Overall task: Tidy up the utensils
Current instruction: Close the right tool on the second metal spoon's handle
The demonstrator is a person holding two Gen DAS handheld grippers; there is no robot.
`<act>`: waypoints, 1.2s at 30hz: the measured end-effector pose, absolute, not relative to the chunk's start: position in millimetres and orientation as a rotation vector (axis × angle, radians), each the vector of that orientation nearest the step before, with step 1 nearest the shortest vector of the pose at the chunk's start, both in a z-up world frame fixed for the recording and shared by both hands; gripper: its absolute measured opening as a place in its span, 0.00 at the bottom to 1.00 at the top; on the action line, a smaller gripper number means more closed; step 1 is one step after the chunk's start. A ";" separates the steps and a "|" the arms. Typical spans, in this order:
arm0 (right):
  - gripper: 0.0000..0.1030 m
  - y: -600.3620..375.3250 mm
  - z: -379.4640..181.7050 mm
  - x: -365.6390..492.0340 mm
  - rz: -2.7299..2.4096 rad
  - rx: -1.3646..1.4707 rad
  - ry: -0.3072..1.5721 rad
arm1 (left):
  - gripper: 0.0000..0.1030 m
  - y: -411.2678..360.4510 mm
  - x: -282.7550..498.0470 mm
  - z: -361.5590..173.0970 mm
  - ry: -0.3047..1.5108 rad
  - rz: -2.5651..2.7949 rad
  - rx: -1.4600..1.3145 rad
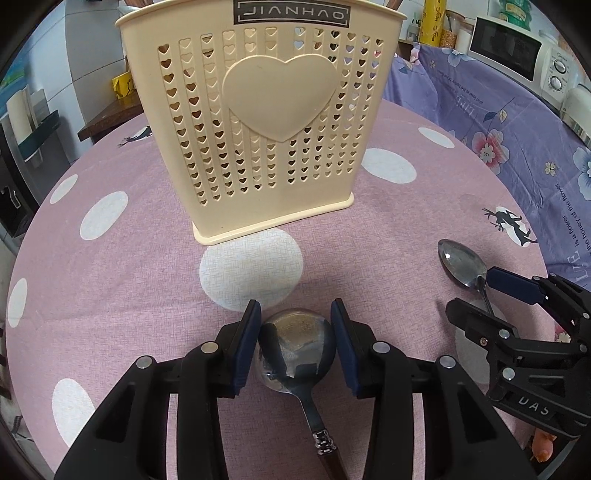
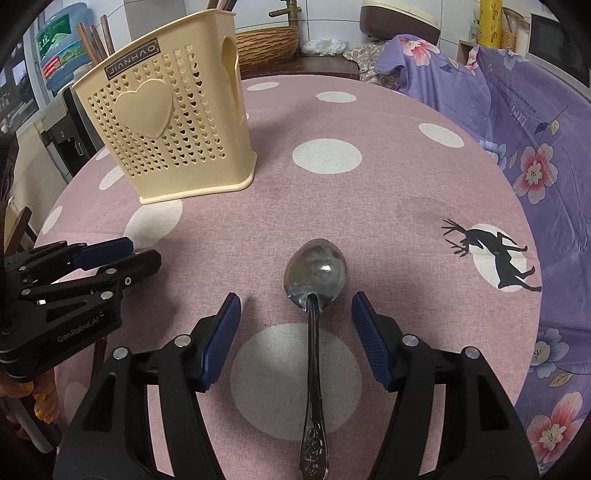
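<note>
Now, your left gripper [image 1: 295, 343] has its jaws clamped on the round spoon [image 1: 297, 345] bowl on the counter [image 1: 129, 288]; your right gripper [image 2: 295, 339] jaws stand apart around the steel spoon [image 2: 315, 280]. Close squarely on its neck, then lift toward the holder [image 2: 166, 122].

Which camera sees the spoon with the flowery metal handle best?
The right wrist view: the whole spoon lies between the open fingers, bowl to patterned handle. The left wrist view shows only its bowl and some stem at the right edge.

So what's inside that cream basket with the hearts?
Brown stick tips, probably chopsticks, poke above the cream basket at its rim. The perforated wall hides everything lower, so other contents can't be told.
</note>
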State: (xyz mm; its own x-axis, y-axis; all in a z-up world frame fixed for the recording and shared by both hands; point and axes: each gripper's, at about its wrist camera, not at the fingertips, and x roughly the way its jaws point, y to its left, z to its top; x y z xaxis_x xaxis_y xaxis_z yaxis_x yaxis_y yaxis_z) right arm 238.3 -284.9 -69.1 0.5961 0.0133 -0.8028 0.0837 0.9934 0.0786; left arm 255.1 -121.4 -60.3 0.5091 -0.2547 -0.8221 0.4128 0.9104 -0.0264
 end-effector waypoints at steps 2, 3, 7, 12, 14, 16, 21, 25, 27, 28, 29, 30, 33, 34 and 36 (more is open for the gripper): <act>0.61 -283.4 -70.1 238.9 -0.041 0.105 0.936 | 0.38 -120.7 254.9 -60.4 0.956 -0.407 0.179; 0.61 -282.9 -71.1 239.6 -0.042 0.103 0.938 | 0.38 -120.6 255.1 -60.4 0.957 -0.408 0.178; 0.61 -284.9 -71.6 243.8 -0.066 0.110 0.935 | 0.38 -120.2 255.6 -60.2 0.958 -0.408 0.180; 0.61 -286.9 -71.4 252.9 -0.077 0.096 0.951 | 0.38 -120.9 255.5 -60.3 0.960 -0.406 0.184; 0.58 -286.1 -71.2 257.4 -0.082 0.079 0.958 | 0.38 -120.9 255.4 -60.5 0.960 -0.406 0.185; 0.53 -285.2 -71.3 260.5 -0.092 0.060 0.962 | 0.38 -121.2 255.4 -60.4 0.961 -0.407 0.183; 0.36 -286.6 -69.4 265.0 -0.092 0.048 0.973 | 0.38 -121.1 256.3 -60.7 0.966 -0.409 0.183; 0.20 -286.0 -68.6 267.0 -0.082 0.048 0.978 | 0.38 -121.5 257.2 -60.2 0.965 -0.407 0.182; 0.18 -285.4 -68.4 268.1 -0.078 0.049 0.978 | 0.38 -121.5 257.2 -60.3 0.964 -0.407 0.184; 0.18 -285.0 -68.3 268.3 -0.075 0.044 0.979 | 0.38 -121.7 257.2 -60.3 0.964 -0.407 0.185; 0.18 -284.3 -68.0 268.9 -0.072 0.043 0.979 | 0.38 -121.8 257.1 -60.3 0.964 -0.408 0.187; 0.19 -284.9 -68.0 268.9 -0.068 0.050 0.977 | 0.38 -121.7 257.1 -60.4 0.963 -0.408 0.188; 0.32 -285.6 -66.9 267.2 -0.066 0.058 0.979 | 0.38 -121.6 257.2 -60.5 0.963 -0.408 0.188; 0.42 -285.6 -66.5 267.3 -0.071 0.049 0.976 | 0.38 -121.6 257.1 -60.5 0.963 -0.408 0.189; 0.50 -283.9 -63.5 265.3 -0.096 0.001 0.957 | 0.38 -121.5 257.2 -60.3 0.963 -0.409 0.189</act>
